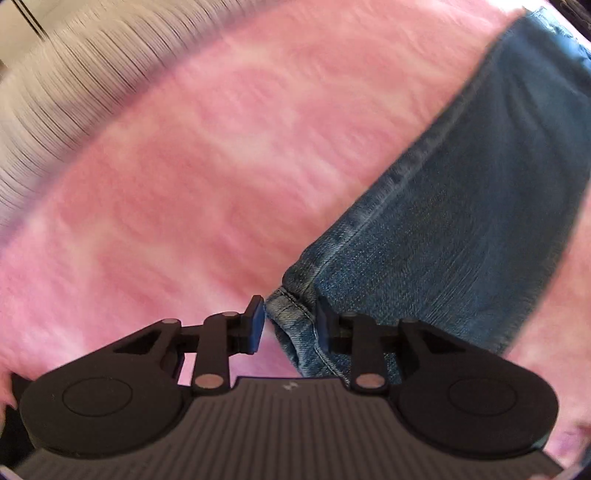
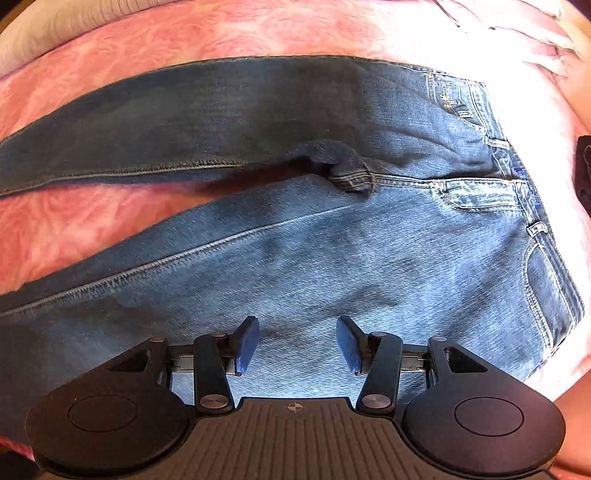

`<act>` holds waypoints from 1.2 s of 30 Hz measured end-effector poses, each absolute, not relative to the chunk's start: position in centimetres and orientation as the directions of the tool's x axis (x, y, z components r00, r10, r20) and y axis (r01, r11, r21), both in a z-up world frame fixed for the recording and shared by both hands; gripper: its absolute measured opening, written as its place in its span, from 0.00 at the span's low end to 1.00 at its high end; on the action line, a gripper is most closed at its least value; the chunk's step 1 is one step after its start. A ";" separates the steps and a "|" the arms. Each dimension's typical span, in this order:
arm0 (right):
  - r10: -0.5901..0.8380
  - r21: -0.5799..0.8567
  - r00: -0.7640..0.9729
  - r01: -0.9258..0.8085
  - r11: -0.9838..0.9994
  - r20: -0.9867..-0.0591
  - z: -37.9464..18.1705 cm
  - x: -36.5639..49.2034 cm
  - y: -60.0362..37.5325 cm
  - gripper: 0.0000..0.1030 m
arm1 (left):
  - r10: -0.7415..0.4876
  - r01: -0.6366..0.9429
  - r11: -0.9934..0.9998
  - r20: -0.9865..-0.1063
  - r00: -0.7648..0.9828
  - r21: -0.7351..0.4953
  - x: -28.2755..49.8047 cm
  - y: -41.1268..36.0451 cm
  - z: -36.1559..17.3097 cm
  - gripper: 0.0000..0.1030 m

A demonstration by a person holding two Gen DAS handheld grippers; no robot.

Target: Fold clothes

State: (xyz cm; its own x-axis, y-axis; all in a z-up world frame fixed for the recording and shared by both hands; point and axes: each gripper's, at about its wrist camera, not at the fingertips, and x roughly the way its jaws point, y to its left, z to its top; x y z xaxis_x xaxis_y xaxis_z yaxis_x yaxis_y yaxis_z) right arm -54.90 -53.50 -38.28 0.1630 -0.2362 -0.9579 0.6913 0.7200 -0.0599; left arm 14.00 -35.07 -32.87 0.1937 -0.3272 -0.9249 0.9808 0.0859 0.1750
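A pair of blue jeans (image 2: 332,258) lies spread flat on a pink bedspread (image 2: 92,221), waistband to the right and both legs running left. My right gripper (image 2: 297,341) hovers open over the near leg's upper thigh, with only flat denim beneath its blue pads. In the left wrist view a jeans leg (image 1: 461,221) runs from the upper right down to its hem (image 1: 291,317). My left gripper (image 1: 290,325) is shut on that bunched hem. The hem looks sharp while the bedspread (image 1: 184,184) around it is blurred.
A striped pale cover (image 1: 55,92) borders the pink bedspread at the upper left of the left wrist view. White crumpled fabric (image 2: 517,33) lies beyond the waistband at the far right. A dark object (image 2: 583,170) sits at the right edge.
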 end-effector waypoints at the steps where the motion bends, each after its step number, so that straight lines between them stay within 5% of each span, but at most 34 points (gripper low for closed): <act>1: -0.235 -0.056 0.165 0.696 0.716 -0.958 -38.2 -54.6 -53.4 0.49 | -0.333 0.979 0.109 -0.922 0.197 0.170 14.5 -35.3 -32.8 0.25; 15: -0.198 -0.009 0.140 0.795 0.607 -0.970 -36.4 -55.0 -52.2 0.49 | -0.217 0.947 0.252 -0.942 0.257 0.200 11.9 -30.8 -30.5 0.33; 28: -0.190 -0.015 0.106 0.839 0.544 -0.976 -30.4 -62.9 -50.5 0.49 | -0.194 0.923 0.363 -0.958 0.210 0.129 -5.2 -21.0 -21.4 0.55; 32: -0.175 0.009 0.126 0.834 0.551 -0.977 -29.5 -65.2 -51.1 0.64 | -0.175 0.914 0.373 -0.955 0.240 0.161 -11.1 -18.5 -19.0 0.63; 36: -0.186 0.023 0.159 0.816 0.577 -0.970 -28.2 -67.3 -51.2 0.68 | -0.177 0.915 0.366 -0.953 0.246 0.168 -15.1 -17.0 -17.2 0.67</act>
State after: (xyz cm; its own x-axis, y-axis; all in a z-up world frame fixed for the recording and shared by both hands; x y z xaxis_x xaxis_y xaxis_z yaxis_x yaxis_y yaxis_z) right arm -67.32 -51.23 -28.16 0.1588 -0.1858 -0.9697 0.8162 0.5773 0.0230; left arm -15.11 -17.03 -17.25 0.2460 -0.1768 -0.9530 0.9154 0.3657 0.1684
